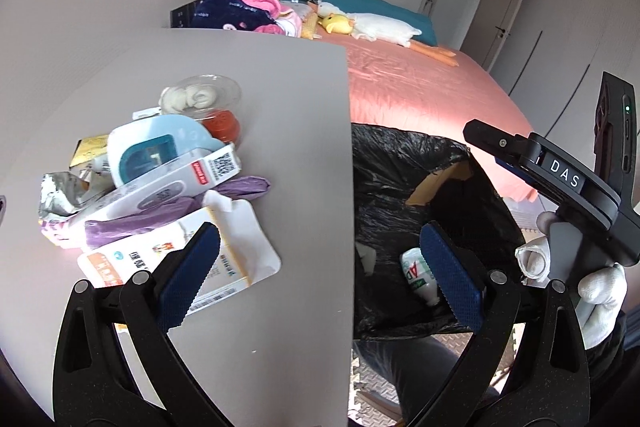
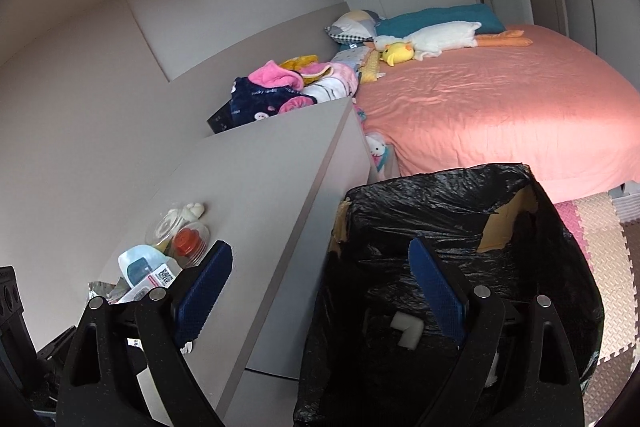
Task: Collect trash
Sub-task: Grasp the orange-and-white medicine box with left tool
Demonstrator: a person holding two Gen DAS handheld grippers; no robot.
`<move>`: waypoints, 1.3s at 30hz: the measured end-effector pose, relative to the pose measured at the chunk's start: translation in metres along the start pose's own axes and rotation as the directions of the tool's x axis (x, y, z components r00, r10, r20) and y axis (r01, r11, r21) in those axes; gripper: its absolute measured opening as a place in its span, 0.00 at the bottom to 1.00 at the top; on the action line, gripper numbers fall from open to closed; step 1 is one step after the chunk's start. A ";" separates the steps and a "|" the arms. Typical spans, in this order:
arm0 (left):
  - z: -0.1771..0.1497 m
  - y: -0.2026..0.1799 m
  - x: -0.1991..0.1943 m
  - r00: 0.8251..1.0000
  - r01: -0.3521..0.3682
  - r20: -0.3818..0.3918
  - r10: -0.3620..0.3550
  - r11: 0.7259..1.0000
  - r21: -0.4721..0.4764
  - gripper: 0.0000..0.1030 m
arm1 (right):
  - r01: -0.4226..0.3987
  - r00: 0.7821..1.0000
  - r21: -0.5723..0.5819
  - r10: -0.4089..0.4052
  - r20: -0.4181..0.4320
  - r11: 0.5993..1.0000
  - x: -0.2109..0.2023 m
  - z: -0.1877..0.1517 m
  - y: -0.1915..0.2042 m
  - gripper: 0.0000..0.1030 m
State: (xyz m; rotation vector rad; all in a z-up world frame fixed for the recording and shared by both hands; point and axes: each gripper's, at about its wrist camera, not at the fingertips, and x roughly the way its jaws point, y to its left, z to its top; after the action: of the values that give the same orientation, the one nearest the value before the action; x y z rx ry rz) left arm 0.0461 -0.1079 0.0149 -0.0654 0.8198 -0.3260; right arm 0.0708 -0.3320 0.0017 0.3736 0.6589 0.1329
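Jaws of both grippers (image 1: 320, 267) (image 2: 320, 287) wide, empty

A heap of trash (image 1: 160, 187) lies on the grey table top (image 1: 280, 99): torn white packets, crumpled foil, a purple wrapper, clear plastic cups; beside the table stands a box lined with a black bag (image 1: 400, 163). Inside it lies a small white bottle (image 1: 416, 271).

The left wrist view looks steeply down, close over the worktop (image 1: 280, 131) edge. The right wrist view sits just right, over the black-lined bin (image 2: 460, 227), facing likewise. Both share worktop, bin and far bed (image 1: 420, 87).
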 end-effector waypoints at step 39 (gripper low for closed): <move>0.005 0.106 0.015 0.989 -0.140 0.041 0.141 0.990 -0.032 0.25 | -0.202 0.963 -0.188 0.160 -0.219 0.961 0.048 -0.051 0.083 0.77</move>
State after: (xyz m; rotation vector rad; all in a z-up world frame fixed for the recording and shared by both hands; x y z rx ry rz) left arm 0.0870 -0.0124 -0.0120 -0.0413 0.7817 -0.1789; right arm 0.0770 -0.2286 -0.0314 0.2183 0.8027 0.4170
